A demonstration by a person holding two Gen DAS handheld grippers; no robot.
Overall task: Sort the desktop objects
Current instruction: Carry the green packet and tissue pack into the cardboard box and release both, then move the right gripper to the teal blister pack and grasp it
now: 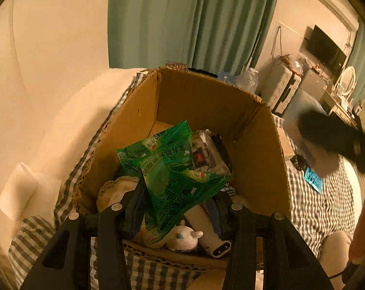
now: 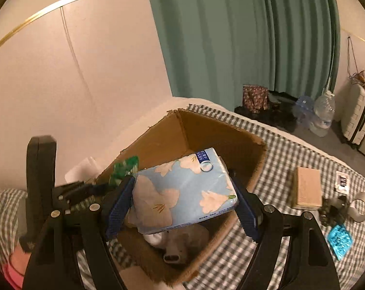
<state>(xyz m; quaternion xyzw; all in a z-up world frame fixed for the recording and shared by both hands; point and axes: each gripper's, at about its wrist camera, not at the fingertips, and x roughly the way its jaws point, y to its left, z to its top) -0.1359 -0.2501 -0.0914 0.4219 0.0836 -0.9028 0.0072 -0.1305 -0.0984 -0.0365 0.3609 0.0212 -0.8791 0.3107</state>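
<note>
An open cardboard box [image 1: 206, 96] stands on a checked cloth and shows in the right wrist view too [image 2: 230, 135]. My left gripper [image 1: 177, 207] is over the box with its jaws apart, and green sachet packets [image 1: 172, 169] lie between and in front of them. I cannot tell whether it grips them. Below lie a white toy [image 1: 184, 238] and a white device [image 1: 213, 239]. My right gripper [image 2: 182, 203] is shut on a blue floral tissue pack [image 2: 184, 188] and holds it above the box opening. The left gripper's body [image 2: 40, 176] shows at the left.
On the checked cloth [image 2: 291, 149] to the right lie a tan box [image 2: 307, 188], a small white packet [image 2: 342, 181], dark small items [image 2: 332, 207] and a blue blister pack [image 2: 339, 240]. Water bottles [image 2: 322, 116] and a suitcase [image 2: 359, 120] stand beyond. The right gripper's dark body [image 1: 334, 137] crosses at right.
</note>
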